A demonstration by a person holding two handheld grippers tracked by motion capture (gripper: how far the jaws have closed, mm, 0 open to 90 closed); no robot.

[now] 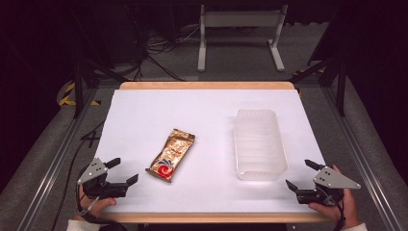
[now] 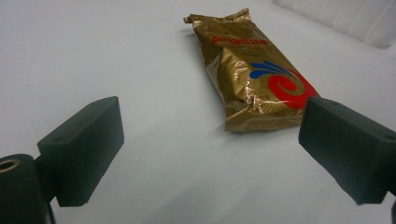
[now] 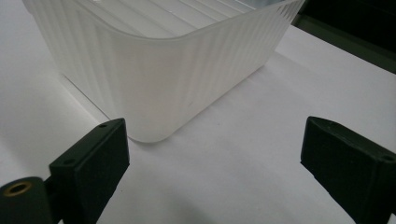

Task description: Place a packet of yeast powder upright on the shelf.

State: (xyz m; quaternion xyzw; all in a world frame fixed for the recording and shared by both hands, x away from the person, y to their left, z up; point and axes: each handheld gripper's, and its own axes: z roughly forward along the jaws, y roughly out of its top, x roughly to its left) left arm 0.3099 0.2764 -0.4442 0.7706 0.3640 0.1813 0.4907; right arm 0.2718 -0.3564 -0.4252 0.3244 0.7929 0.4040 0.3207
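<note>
A gold foil packet (image 1: 171, 154) with a red and blue swirl lies flat near the middle of the white table (image 1: 144, 115). My left gripper (image 1: 123, 171) rests at the front left corner, open, its jaws wide apart and empty, pointing toward the packet (image 2: 252, 74). A translucent ribbed plastic tub (image 1: 259, 144) stands right of centre. At the front right corner my right gripper (image 1: 302, 174) is open and empty, facing the near corner of the tub (image 3: 159, 79).
The table's wooden edge (image 1: 207, 85) shows at the far side. Beyond it stand a white metal frame (image 1: 240, 29) and cables on a grey floor. Metal rails run along both sides of the table.
</note>
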